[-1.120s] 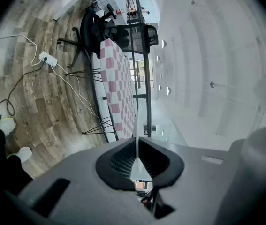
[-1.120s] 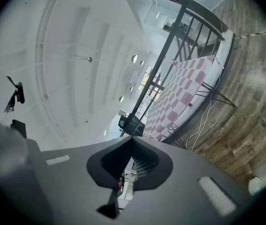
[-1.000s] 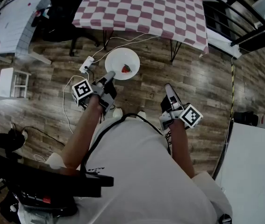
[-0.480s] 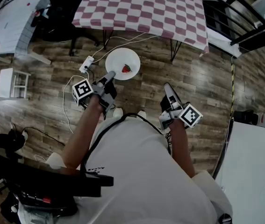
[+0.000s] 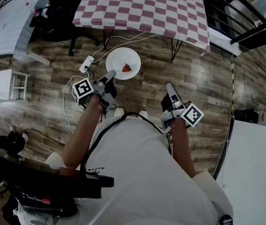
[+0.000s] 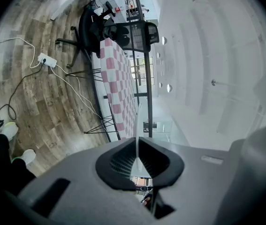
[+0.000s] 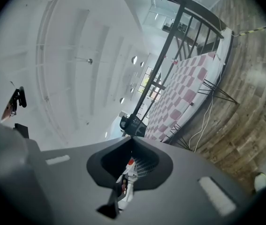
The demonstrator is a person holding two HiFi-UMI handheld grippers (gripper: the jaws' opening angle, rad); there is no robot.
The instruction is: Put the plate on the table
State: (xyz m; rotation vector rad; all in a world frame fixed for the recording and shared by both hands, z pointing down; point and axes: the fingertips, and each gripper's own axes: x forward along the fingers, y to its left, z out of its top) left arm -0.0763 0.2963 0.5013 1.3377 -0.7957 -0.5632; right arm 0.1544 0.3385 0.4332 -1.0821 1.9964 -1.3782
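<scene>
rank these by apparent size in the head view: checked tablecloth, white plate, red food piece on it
1. pink-and-white checked tablecloth
2. round white plate
3. small red food piece

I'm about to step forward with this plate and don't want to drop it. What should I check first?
1. Left hand-held gripper clamped on the plate rim: ok.
2. Red food piece resting on the plate: ok.
3. Plate over the checkered table: not ok, it hangs above the floor, short of the table's edge.
4. Right hand-held gripper shut, empty, apart from the plate: ok.
5. Path free: not ok, a white power strip lies on the floor ahead.
</scene>
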